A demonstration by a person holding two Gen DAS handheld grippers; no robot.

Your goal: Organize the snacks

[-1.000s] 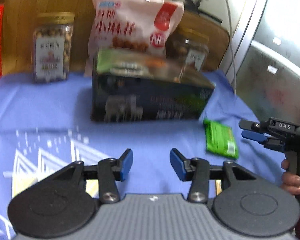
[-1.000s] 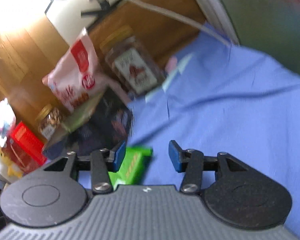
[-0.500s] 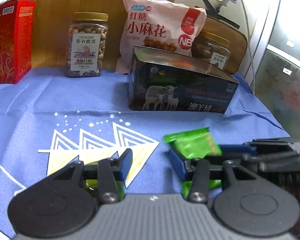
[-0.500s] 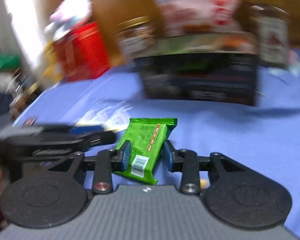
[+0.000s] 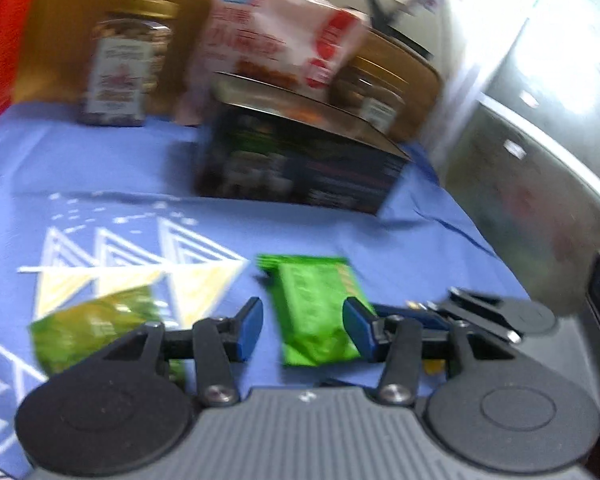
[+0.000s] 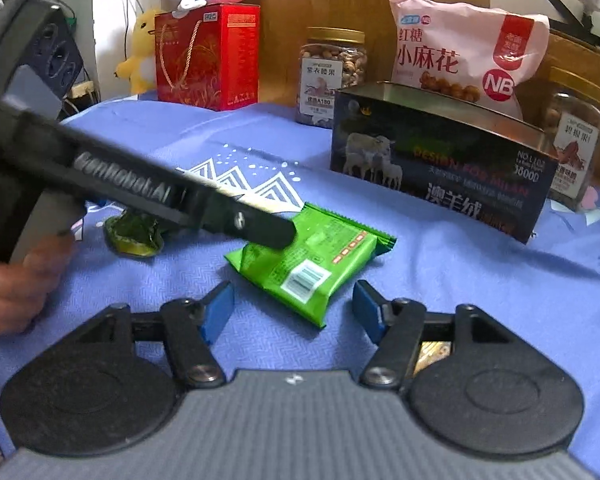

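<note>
A bright green snack packet [image 6: 308,258] lies flat on the blue cloth [image 6: 480,280]; it also shows in the left wrist view [image 5: 314,312]. My right gripper [image 6: 292,312] is open and empty, just behind the packet. My left gripper [image 5: 302,330] is open, with the packet between its fingers; whether they touch it I cannot tell. A second, olive-green packet [image 5: 92,326] lies to its left, and shows under the left tool in the right wrist view [image 6: 134,232]. A dark open tin box [image 6: 440,164] stands behind.
Along the back stand a red gift box [image 6: 208,56], a nut jar [image 6: 334,76], a pink snack bag [image 6: 464,60] and a second jar [image 6: 576,136]. The left hand-held tool [image 6: 140,192] crosses the right wrist view. A grey metal surface [image 5: 540,152] is at the right.
My right gripper has let go of the green packet, which now lies on the cloth, and opened wide. My left gripper has moved over the packet.
</note>
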